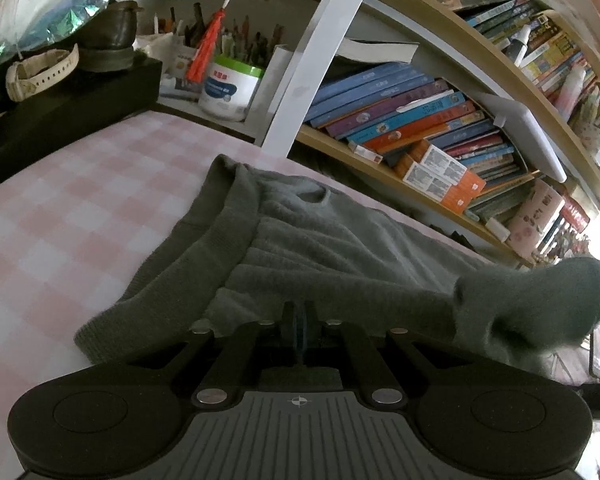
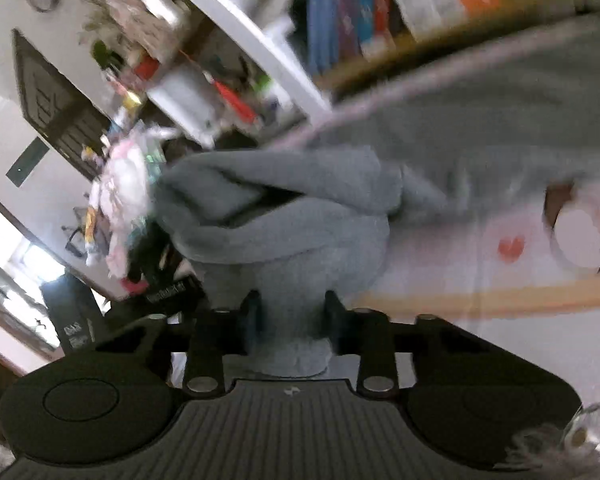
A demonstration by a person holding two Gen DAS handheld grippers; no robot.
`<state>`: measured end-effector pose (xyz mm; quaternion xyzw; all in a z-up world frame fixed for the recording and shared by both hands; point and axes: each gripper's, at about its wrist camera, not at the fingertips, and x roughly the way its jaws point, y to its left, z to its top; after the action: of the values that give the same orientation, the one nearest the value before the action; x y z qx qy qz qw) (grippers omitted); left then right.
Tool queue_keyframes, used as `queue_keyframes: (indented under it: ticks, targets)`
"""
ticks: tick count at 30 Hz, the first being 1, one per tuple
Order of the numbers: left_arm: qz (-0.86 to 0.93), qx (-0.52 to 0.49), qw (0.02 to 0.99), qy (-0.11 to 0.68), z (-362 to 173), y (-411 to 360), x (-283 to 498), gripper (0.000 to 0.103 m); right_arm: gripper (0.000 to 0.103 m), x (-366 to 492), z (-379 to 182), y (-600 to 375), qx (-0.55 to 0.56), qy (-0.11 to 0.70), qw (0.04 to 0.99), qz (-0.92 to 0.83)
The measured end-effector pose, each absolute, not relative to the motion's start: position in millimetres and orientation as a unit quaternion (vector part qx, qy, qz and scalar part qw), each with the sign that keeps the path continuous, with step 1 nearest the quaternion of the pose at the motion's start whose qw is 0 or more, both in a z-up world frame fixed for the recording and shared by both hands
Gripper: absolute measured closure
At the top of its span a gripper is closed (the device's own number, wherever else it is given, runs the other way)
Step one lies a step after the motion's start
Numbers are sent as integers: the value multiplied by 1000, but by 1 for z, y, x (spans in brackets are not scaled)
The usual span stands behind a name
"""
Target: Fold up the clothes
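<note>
A grey-green knitted sweater lies spread on a pink checked sheet, its ribbed hem toward the left. My left gripper is shut on the near edge of the sweater, and the fabric covers its tips. A lifted bunch of the same sweater hangs at the right. In the blurred right wrist view my right gripper is shut on a thick wad of the sweater, which bulges up between and above its fingers.
A bookshelf full of books runs behind the bed, with a white post in front of it. At the far left stand a black box with a shoe and a watch, and a white jar. A heart-printed white surface lies at the right.
</note>
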<state>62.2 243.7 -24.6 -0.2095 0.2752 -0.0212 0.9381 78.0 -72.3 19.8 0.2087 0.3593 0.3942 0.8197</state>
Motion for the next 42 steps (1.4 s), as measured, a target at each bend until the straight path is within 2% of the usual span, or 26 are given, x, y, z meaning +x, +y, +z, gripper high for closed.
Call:
queue_keyframes:
  ticks: [5,9,11,15,17,20,21,22,27,30,33,37,42]
  targets:
    - [-28,-206,938,277,-25,242,63,99,79,38,70,-91,139,201,905,347]
    - [-31,-209,936,281,-26,242,64,99,84,13,85,-97,60,86,957,270]
    - [-30,-210,936,281,-26,242,65,99,92,7,86,-99,24,60,965,255]
    - [-31,-211,935,282,-26,241,65,99,93,10,86,-101,-10,73,953,293]
    - [-31,-211,935,282,-26,241,65,99,82,13,87,-105,-12,85,945,317]
    - [-31,-211,935,282,-26,241,65,99,76,17,91,-123,-18,94,955,281]
    - [-31,-210,936,282,-26,241,65,99,67,22,87,-133,-13,118,956,268]
    - [-30,-209,936,282,-25,241,65,99,53,28,82,-142,-8,141,957,255]
    - [-29,-206,936,283,-25,240,65,99,40,55,46,-179,12,264,944,200]
    - [-30,-208,936,283,-26,241,65,99,39,66,20,-179,1,311,932,185]
    - [-31,-209,935,284,-26,241,65,99,39,71,5,-170,-27,325,929,175]
    - [-32,-210,935,285,-26,241,65,99,43,70,-8,-163,-77,330,925,169]
    - [-32,-211,935,285,-26,241,65,99,43,72,-12,-190,-116,318,935,107]
